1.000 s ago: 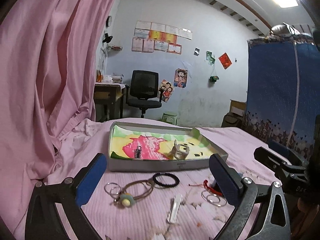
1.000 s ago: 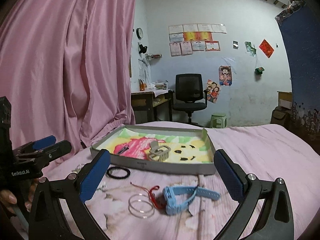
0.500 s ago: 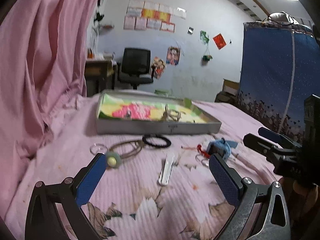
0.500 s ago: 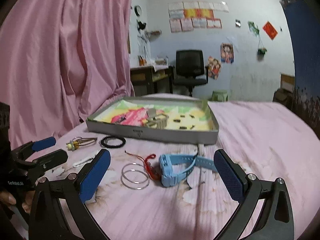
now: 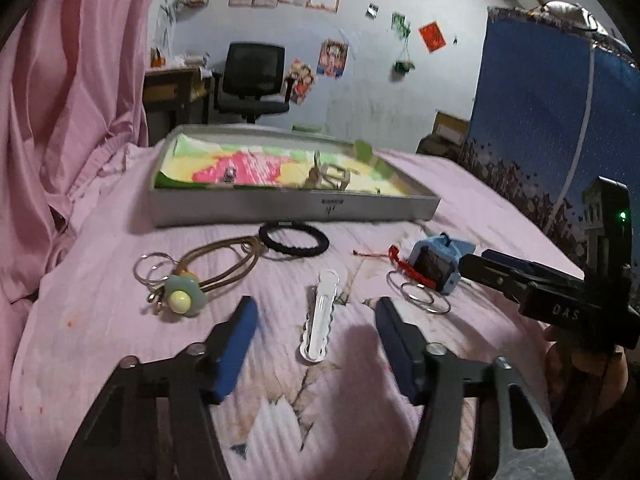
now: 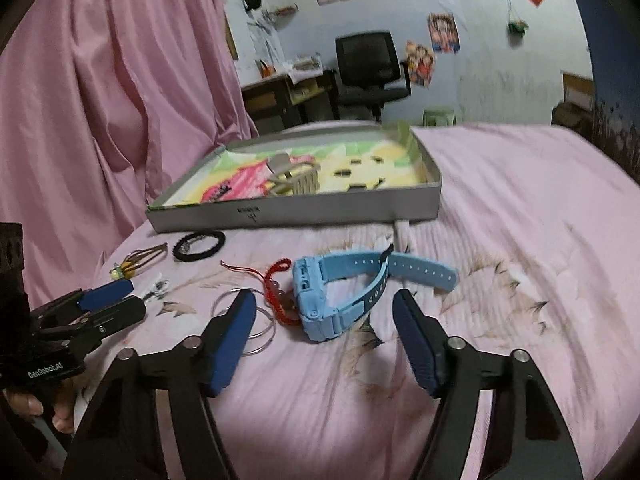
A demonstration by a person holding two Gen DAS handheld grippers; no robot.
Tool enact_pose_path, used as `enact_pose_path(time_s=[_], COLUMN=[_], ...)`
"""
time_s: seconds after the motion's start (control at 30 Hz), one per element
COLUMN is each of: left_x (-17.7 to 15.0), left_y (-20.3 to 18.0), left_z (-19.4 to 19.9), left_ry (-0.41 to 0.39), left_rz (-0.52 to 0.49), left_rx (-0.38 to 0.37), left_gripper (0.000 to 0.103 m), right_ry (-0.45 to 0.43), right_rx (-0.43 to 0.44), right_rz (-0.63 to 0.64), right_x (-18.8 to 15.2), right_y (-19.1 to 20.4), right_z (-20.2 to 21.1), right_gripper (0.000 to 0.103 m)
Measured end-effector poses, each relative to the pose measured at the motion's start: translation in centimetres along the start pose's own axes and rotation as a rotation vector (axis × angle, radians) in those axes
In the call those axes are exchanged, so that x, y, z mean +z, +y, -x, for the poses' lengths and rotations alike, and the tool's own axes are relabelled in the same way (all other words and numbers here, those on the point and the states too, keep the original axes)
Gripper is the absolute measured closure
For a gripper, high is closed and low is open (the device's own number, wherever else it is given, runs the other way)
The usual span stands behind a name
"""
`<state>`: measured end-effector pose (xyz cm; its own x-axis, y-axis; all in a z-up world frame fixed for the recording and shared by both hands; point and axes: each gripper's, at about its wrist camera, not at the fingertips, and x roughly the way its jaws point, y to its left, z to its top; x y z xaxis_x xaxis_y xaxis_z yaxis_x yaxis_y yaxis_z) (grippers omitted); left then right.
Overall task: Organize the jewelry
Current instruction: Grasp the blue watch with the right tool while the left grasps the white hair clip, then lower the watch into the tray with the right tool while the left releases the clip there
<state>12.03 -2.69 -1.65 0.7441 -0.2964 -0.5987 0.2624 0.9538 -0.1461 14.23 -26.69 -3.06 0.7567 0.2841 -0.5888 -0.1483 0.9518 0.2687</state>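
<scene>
Each gripper consisted of black angular arms joined by silver screws and carried ribbed blue pads. The left gripper [image 5: 314, 312] bore white "GenRobot.AI" lettering on its body. The right gripper [image 6: 324, 312] body showed raised "DAS" lettering and a lit green indicator.

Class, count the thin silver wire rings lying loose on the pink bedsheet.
4, in two overlapping pairs: two thin silver wire rings beside the flower charm; two more beside the blue watch. Others may be hidden.

Both tongs narrowed, lowered: left tongs [image 5: 314, 322] toward hair clip [image 5: 320, 316].
</scene>
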Motion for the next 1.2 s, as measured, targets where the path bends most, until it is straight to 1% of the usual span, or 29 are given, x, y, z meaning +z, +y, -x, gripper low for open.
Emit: enact_pose_path(time_s=[0.13,0.2,0.27,0.33,0.37,0.4,0.43,0.47,0.5,0.53,0.6,0.67,0.73,0.83,0.9,1.07,1.13,1.2], left_x=[0.4,0.6,0.7,0.7,0.8,0.8,0.8,0.7,0.7,0.7,0.5,0.4,0.3,0.2,0.1,0.2,0.7,1.7], left_y=[0.1,0.0,-0.2,-0.3,-0.3,-0.5,-0.6,-0.7,-0.8,-1.0,-1.0,-0.8,-0.7,-0.6,-0.8,-1.3,-1.7,-1.9], left_z=[-1.0,-1.5,-1.9,-2.1,-2.3,-2.4,-2.4,-2.4,-2.5,-2.4,-2.2,-2.0,-1.7,-1.1,-0.6,1.7,2.6,3.4], left_ry=[0.042,0.062,0.081,0.097,0.105,0.112,0.117,0.121,0.125,0.124,0.110,0.095,0.078,0.050,0.020,-0.108,-0.159,-0.212], left_rz=[0.018,0.013,0.006,0.001,-0.002,-0.005,-0.011,-0.015,-0.019,-0.022,-0.018,0.001,0.020,0.037,0.046,0.075,0.074,0.077], left_rx=[0.010,0.015,0.014,0.011,0.009,0.008,0.006,-0.001,-0.006,-0.007,-0.006,-0.014,-0.026,-0.036,-0.024,0.001,0.009,0.021], left_gripper=[0.056,0.060,0.064,0.070,0.072,0.075,0.079,0.082,0.088,0.088,0.088,0.088,0.089,0.089,0.089,0.089,0.089,0.089], right_ry=[0.060,0.095,0.119,0.128,0.129,0.131,0.133,0.135,0.136,0.137,0.137,0.133,0.128,0.097,0.060,-0.091,-0.138,-0.205], right_rx=[0.002,0.016,0.024,0.024,0.025,0.028,0.031,0.034,0.040,0.043,0.047,0.052,0.058,0.062,0.064,0.062,0.057,0.059], right_rz=[-0.044,-0.059,-0.060,-0.057,-0.057,-0.057,-0.058,-0.058,-0.057,-0.054,-0.043,-0.036,-0.033,-0.034,-0.034,0.012,0.033,0.055], right_x=[0.4,0.6,0.6,0.6,0.6,0.5,0.5,0.4,0.4,0.3,0.2,0.2,0.1,0.1,0.1,0.4,0.6,1.4], right_y=[-0.8,-1.0,-0.8,-0.6,-0.6,-0.5,-0.6,-0.6,-0.5,-0.5,-0.2,0.0,-0.1,-0.1,-0.1,0.7,1.2,1.8], right_z=[-2.2,-3.4,-4.3,-4.8,-4.9,-5.1,-5.1,-5.2,-5.3,-5.3,-5.4,-5.3,-5.1,-4.4,-3.6,-0.2,0.7,1.9], right_gripper=[0.043,0.048,0.050,0.053,0.056,0.057,0.057,0.059,0.063,0.065,0.072,0.077,0.078,0.080,0.081,0.081,0.081,0.081])
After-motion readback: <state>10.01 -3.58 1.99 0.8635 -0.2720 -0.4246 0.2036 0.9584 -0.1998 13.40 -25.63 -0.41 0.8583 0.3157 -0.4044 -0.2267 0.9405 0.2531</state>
